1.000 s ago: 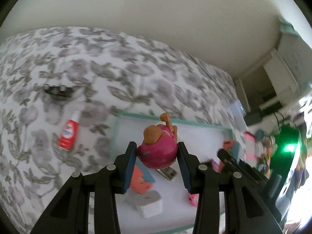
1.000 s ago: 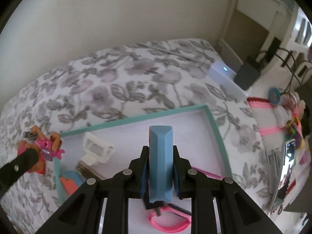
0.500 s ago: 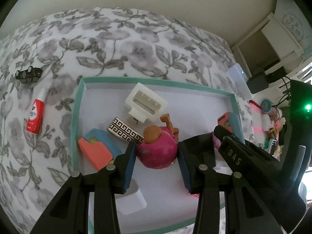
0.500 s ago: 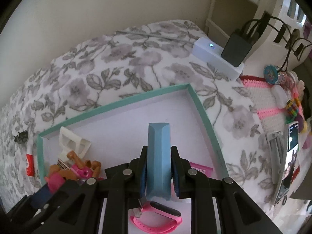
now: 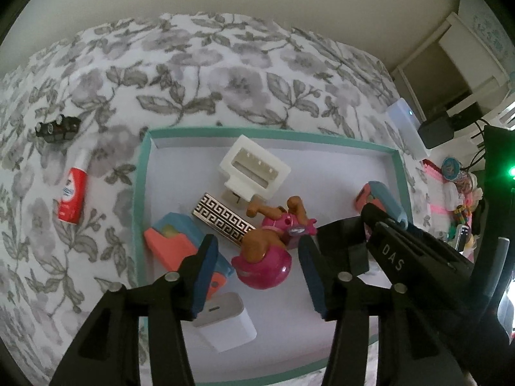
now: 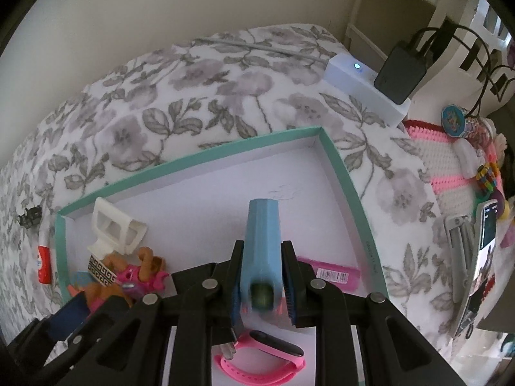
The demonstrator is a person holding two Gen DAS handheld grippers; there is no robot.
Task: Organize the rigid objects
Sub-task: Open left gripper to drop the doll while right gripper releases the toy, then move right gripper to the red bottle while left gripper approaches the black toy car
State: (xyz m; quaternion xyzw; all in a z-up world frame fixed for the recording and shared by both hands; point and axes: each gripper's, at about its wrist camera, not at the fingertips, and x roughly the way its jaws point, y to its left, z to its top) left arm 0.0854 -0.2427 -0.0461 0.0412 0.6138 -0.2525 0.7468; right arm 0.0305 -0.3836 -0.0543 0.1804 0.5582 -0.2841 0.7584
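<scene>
A teal-rimmed white tray (image 5: 257, 133) lies on the flowered bedspread. The pink and brown toy figure (image 5: 267, 257) lies on its side on the tray floor between the fingers of my left gripper (image 5: 257, 273). The jaws are opening, with a gap on each side of the toy. In the right wrist view a blue and coral toy piece (image 6: 260, 244) tips forward between the fingers of my right gripper (image 6: 262, 286). Those jaws are opening too, and the pads stand just off the piece. It shows again as the blue and coral piece (image 5: 383, 199) in the left wrist view.
The tray holds a white adapter (image 5: 254, 170), a gold-patterned bar (image 5: 222, 222), a blue-coral block (image 5: 180, 241), a white charger (image 5: 225, 321), a pink wristband (image 6: 260, 357) and a pink comb (image 6: 325, 271). A red tube (image 5: 72, 199) and a black part (image 5: 58, 127) lie left of it.
Both grippers came down over the tray and their jaws widened. The pink toy left the left pads and tipped onto the tray floor. The blue piece tilted forward.
</scene>
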